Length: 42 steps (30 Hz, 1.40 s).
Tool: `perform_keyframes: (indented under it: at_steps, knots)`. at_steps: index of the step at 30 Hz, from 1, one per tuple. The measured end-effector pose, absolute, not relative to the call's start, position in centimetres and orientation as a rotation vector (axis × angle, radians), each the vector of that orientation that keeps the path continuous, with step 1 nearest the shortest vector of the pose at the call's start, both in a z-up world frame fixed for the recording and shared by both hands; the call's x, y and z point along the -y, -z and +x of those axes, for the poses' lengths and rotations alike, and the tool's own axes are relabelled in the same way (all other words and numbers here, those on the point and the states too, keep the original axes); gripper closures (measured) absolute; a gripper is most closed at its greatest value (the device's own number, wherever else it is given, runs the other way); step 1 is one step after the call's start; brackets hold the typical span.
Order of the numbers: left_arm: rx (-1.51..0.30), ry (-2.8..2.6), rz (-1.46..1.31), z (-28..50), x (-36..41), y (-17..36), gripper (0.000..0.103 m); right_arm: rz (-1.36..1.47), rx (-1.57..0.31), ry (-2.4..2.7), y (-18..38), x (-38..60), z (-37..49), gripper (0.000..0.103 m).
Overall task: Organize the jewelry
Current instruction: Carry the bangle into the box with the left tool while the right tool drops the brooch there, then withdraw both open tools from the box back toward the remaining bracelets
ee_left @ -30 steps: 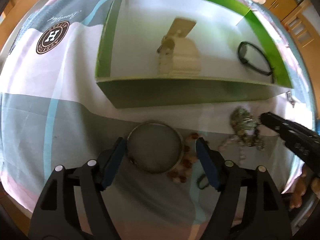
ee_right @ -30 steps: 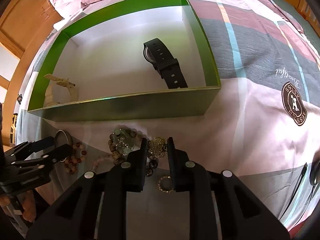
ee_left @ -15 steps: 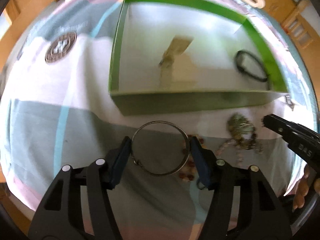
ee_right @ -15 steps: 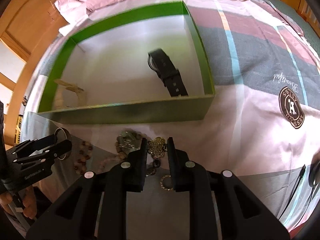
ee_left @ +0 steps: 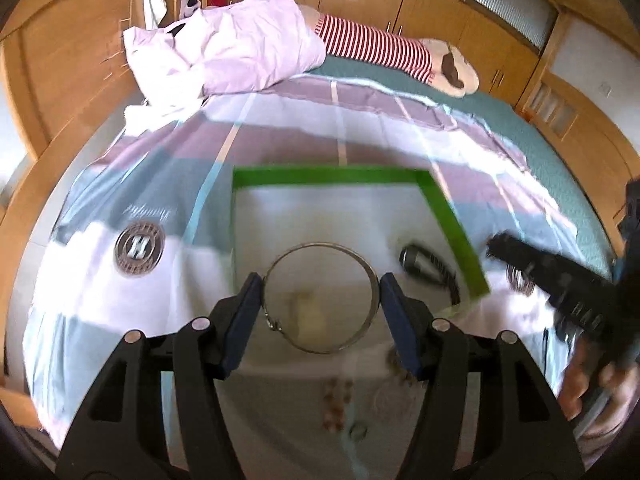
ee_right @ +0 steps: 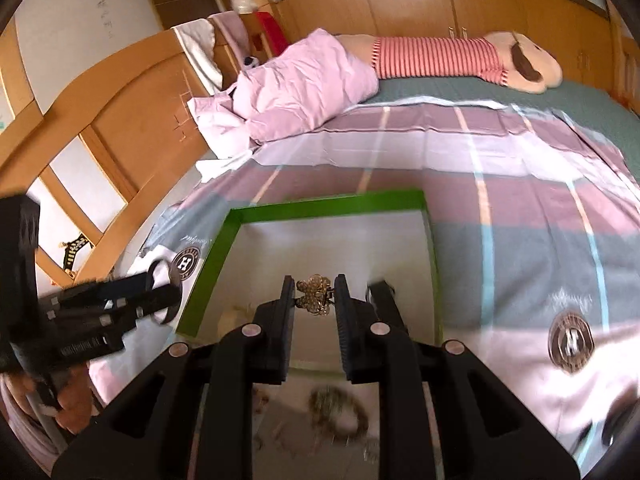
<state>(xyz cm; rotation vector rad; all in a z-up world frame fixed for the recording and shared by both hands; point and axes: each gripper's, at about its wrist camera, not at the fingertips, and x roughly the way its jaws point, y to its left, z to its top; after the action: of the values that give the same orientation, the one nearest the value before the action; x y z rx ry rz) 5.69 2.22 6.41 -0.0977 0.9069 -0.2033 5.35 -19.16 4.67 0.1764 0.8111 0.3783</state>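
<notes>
Now your left hand-held gripper has a thin silver metal bangle spanned between its blue-padded fingers, the jaws part-way open and having just closed in on the ring until both pads touch its rim. The bangle hangs above the near part of the green-walled cardboard box with a white floor, which sits on the bed's pink, grey and white patchwork sheet.

Your right hand-held gripper stands with its jaws nearly together, pinching a small gold filigree flower-shaped ornament between the black fingertips. In the right wrist view that piece is over the box's white floor, though how high above it you cannot tell.

Inside the box, a black-strapped wristwatch lies near the right wall, and a pale cream item rests near the front wall, blurred and seen through the bangle. On the sheet in front of the box, close to you, the remaining pieces lie loose: a string of reddish-brown beads, a small ring and a cluster of greenish beads, all blurred.

At the far end of the bed, a crumpled pink pillow lies beside a plush toy in a red-and-white striped top. Your hand shows at the right edge of the left view.
</notes>
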Motion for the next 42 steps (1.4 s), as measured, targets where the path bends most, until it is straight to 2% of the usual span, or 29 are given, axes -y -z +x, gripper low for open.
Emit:
perform_keyframes:
  at_steps: [4,13,15,16,21,23,28,33,36,39,42]
  knots:
    - [-0.931,0.166,-0.147,9.9,-2.0,-4.8,0.043,0.303,-0.917,-0.397,-1.8,19.2,8.7,0.083]
    - [-1.063,0.114,-0.187,14.0,-1.9,0.9,0.042,0.321,-1.022,-0.38,3.0,17.3,12.6,0.083]
    - [-1.066,0.118,-0.189,14.2,-2.0,1.3,0.042,0.296,-1.043,-0.363,3.6,17.1,12.6,0.07]
    - [-1.063,0.115,-0.198,14.2,-2.1,1.4,0.042,0.288,-1.049,-0.353,3.7,17.0,12.7,0.056]
    - [-1.014,0.132,-0.22,13.0,-2.1,0.1,0.035,0.321,-0.993,-0.383,1.1,18.2,10.9,0.05]
    - [-0.995,0.144,-0.193,11.7,-1.8,-1.0,0.033,0.304,-0.973,-0.384,-0.5,18.6,9.6,0.039]
    - [-1.094,0.268,-0.162,7.3,-1.2,-1.7,0.032,0.159,-1.061,-0.374,-1.4,19.1,5.8,0.036]
    - [-1.217,0.333,-0.163,4.8,-1.6,0.6,0.031,0.104,-1.277,-0.3,3.5,19.6,5.3,0.035]
    - [-1.243,0.245,-0.157,5.9,-2.5,2.5,0.031,0.128,-1.275,-0.294,4.4,19.4,6.5,0.035]
    - [-1.265,0.199,-0.263,7.7,-4.0,4.0,0.031,0.158,-1.262,-0.287,4.7,18.9,8.1,0.034]
    - [-1.238,0.151,-0.32,9.2,-4.8,4.5,0.031,0.154,-1.191,-0.263,4.7,18.7,9.7,0.034]
